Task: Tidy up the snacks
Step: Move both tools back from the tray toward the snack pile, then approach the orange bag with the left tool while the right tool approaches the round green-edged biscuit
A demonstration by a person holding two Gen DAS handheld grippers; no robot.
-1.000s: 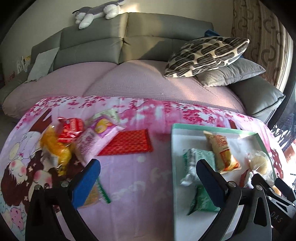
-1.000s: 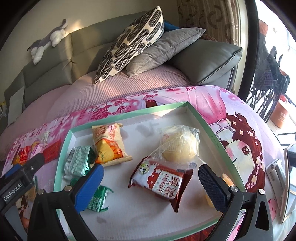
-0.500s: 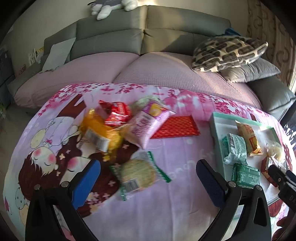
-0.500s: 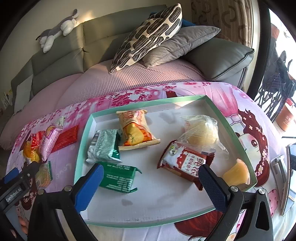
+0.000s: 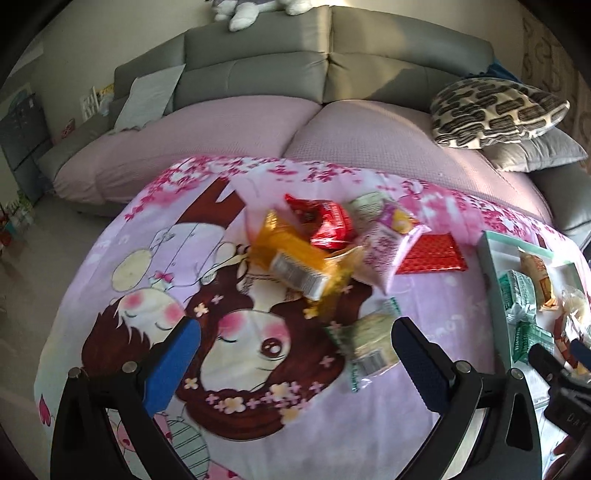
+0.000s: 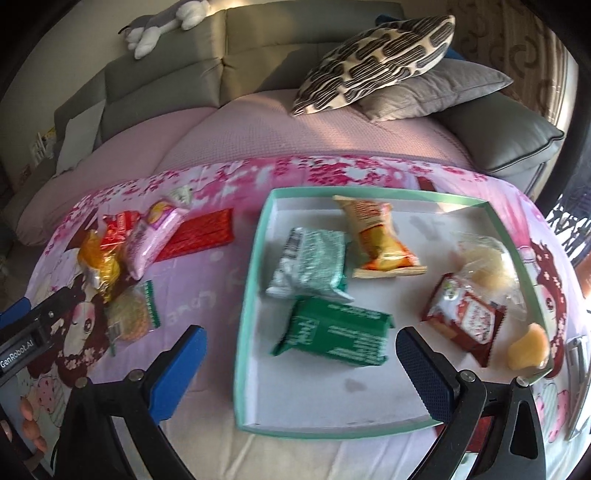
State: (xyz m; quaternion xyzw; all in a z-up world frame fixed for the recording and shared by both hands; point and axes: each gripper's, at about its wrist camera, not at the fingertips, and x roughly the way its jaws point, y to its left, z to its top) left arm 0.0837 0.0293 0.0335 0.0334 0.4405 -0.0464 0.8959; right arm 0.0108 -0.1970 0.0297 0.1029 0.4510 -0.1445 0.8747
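On the cartoon-print cloth lies a heap of loose snacks: a yellow pack [image 5: 291, 258], a red pack [image 5: 328, 221], a pink pack [image 5: 388, 243], a flat red box [image 5: 432, 254] and a green-edged cookie pack [image 5: 369, 339]. My left gripper [image 5: 295, 350] is open above the cloth, its right finger beside the cookie pack. The teal-rimmed tray [image 6: 251, 295] holds a green box [image 6: 332, 332], a silver-green pack [image 6: 310, 262], an orange pack [image 6: 376, 236], a red-and-white pack [image 6: 465, 317], a clear-wrapped bun [image 6: 484, 258] and a yellow piece [image 6: 528, 347]. My right gripper [image 6: 301, 350] is open over the tray's near left part.
A grey sofa [image 5: 332, 55] with a pink cover stands behind the table, with a patterned pillow [image 6: 376, 66] and a plush toy [image 6: 159, 26] on it. The cloth drops off to the floor [image 5: 44, 251] at the left. A metal object [image 6: 578, 373] lies right of the tray.
The left gripper has swung left from the tray to the snack heap. The right gripper has drawn back and to the left, so the whole tray and the heap show. Both stay open.
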